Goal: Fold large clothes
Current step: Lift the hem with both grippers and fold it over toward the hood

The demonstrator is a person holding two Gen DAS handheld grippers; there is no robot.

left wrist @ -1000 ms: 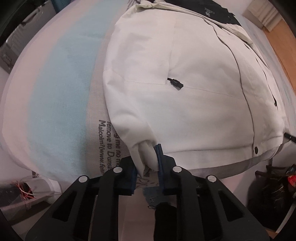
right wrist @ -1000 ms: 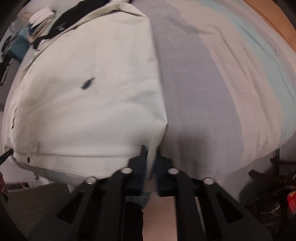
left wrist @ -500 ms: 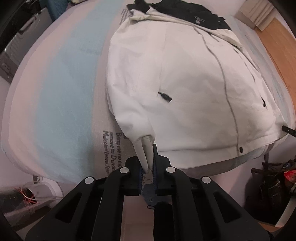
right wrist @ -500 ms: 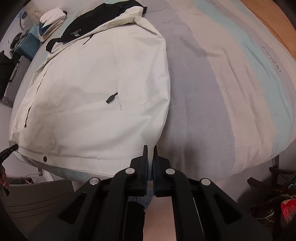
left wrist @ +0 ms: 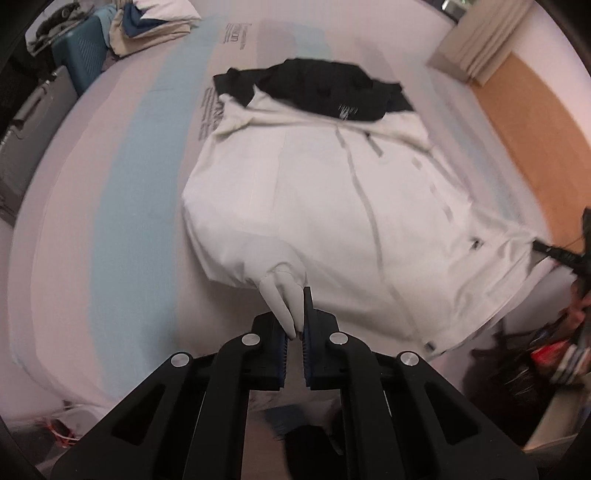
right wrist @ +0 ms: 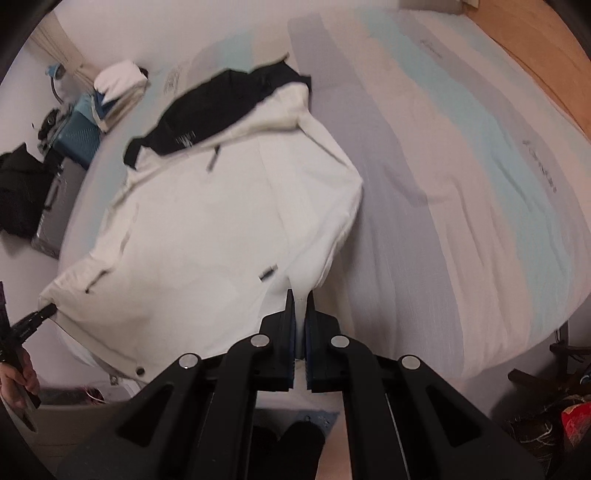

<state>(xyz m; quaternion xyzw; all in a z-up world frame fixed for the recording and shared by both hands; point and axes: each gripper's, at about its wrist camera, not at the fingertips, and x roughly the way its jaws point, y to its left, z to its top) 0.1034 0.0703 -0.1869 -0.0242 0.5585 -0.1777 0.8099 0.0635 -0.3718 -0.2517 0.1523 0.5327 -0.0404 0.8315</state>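
A large white jacket (left wrist: 332, 206) with a black hood (left wrist: 325, 88) lies spread on the striped bed (left wrist: 122, 206). My left gripper (left wrist: 297, 314) is shut on the jacket's left cuff and holds it lifted above the bed. My right gripper (right wrist: 300, 306) is shut on the jacket's right bottom corner, also lifted. The jacket (right wrist: 221, 229) and its black hood (right wrist: 221, 99) show in the right wrist view on the bed (right wrist: 461, 177). The other gripper appears at the jacket's far corner in each view (left wrist: 554, 253) (right wrist: 33, 319).
Folded clothes (left wrist: 155, 22) lie at the bed's far corner beside a blue case (left wrist: 79, 55). A grey suitcase (left wrist: 26, 129) stands left of the bed. A wooden headboard (left wrist: 535, 122) runs along the right side. Clutter (left wrist: 554, 354) lies on the floor.
Both grippers have risen and pulled back from the bed, lifting the cuff and the bottom corner; more of the jacket and hood shows now.
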